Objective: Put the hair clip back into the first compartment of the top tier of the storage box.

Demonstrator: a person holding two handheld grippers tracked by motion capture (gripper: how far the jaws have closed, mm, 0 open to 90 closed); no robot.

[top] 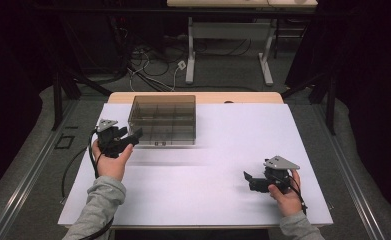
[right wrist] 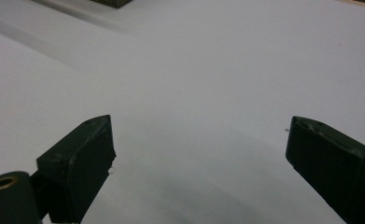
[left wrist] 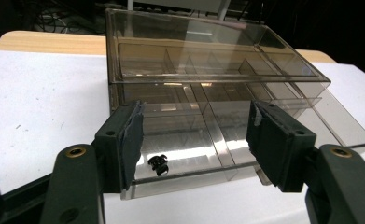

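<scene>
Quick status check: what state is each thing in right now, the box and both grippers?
Box: upright on the table, lid shut, touched by neither gripper; a small black part lies in a front compartment.
Left gripper: open, empty, jaws aimed at the box front.
Right gripper: open wide, empty, over bare table.

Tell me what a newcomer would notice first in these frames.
The smoky transparent plastic organizer box with divided compartments stands out, sitting at the far left of the white tabletop. The left gripper is at the box's near-left corner, jaws open toward its front, where a small black latch sits. The right gripper, also open, is held over bare table at the near right.
</scene>
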